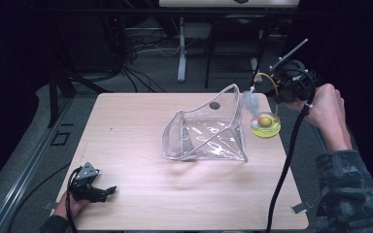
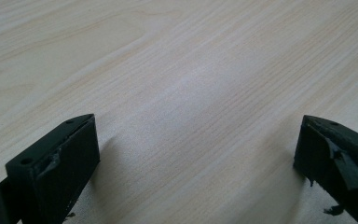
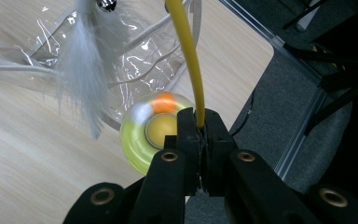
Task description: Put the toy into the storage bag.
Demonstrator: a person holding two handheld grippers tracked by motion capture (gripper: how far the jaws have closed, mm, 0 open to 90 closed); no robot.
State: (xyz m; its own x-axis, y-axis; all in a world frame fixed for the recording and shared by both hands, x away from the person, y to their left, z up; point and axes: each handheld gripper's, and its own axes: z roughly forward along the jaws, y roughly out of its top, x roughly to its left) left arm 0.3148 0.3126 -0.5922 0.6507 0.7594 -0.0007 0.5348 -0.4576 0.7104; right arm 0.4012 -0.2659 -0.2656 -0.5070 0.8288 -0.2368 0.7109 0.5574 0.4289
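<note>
A clear plastic pouch [image 1: 206, 131] stands open in the middle of the wooden table [image 1: 126, 121]. Beside its right side hangs a cat toy: a round yellow-green base [image 1: 265, 124] with an orange ball, a white feather [image 1: 249, 100] and a curved yellow wire [image 1: 267, 75]. My right gripper [image 1: 278, 94] is shut on that wire [image 3: 186, 56], just above the base [image 3: 144, 135] and next to the feather [image 3: 81, 70] and the pouch [image 3: 135, 51]. At the near left corner my left gripper [image 1: 108, 190] lies low on the table, open [image 2: 196, 154], with only bare wood [image 2: 168, 70] between its jaws.
The table's right edge [image 1: 291, 160] runs close under the toy, with grey floor [image 3: 279, 93] beyond it. Behind the table stand a white desk leg [image 1: 181, 48] and loose cables [image 1: 141, 48]. A metal rail [image 1: 24, 184] lines the floor on the left.
</note>
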